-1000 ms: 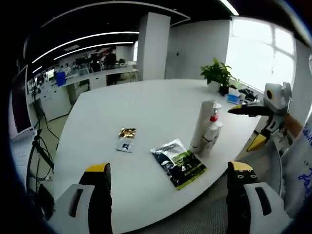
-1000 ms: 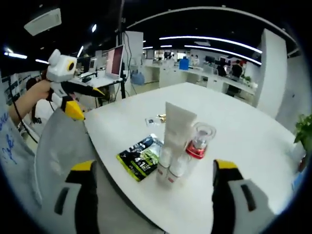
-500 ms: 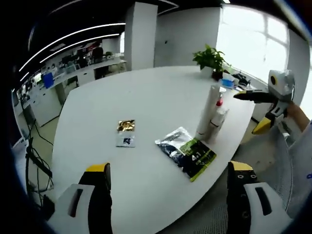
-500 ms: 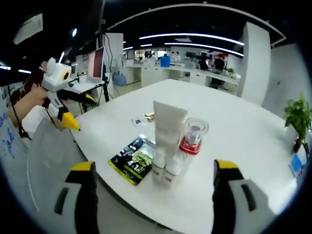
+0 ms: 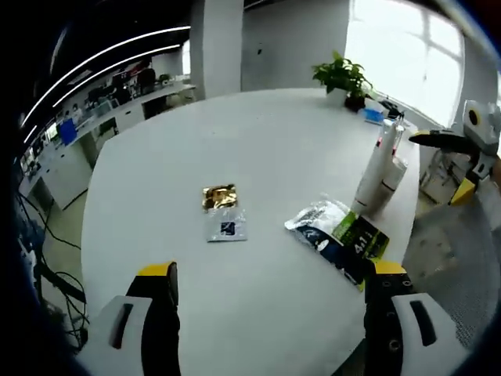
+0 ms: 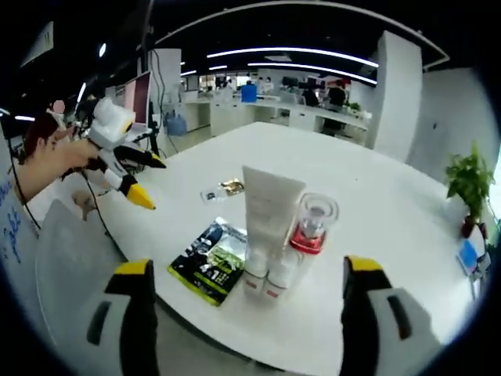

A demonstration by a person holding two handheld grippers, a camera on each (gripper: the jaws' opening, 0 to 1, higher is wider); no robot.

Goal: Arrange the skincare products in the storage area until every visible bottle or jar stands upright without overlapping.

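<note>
Big white round table [image 5: 258, 149] in an office, seen from both sides. Near one edge, a small bunch of skincare things, all standing up and touching each other. In the right gripper view: a tall white tube [image 6: 266, 215] standing on its cap, a bottle with a clear lid and red collar [image 6: 311, 223] just beside it, and two small white bottles [image 6: 266, 280] at the front. In the left gripper view, the same bunch [image 5: 380, 168] far over on the right side, close to the table edge (too small there to tell the bottles apart).

Next to the bunch, lying flat: a shiny dark and green packet [image 6: 210, 261] [image 5: 338, 236]. Farther toward the middle of the table: a small gold packet [image 5: 220, 196] and, touching it, a little clear packet with a dark square [image 5: 226, 229]. At the far end, a green plant in a pot [image 5: 343, 77].

Left gripper [image 5: 270, 325] up above the table, jaws wide apart, holding nothing. Right gripper [image 6: 246, 321] off the table edge in front of the bunch, jaws also wide apart, holding nothing, with the bottles between the two tips in the picture but not touched.
</note>
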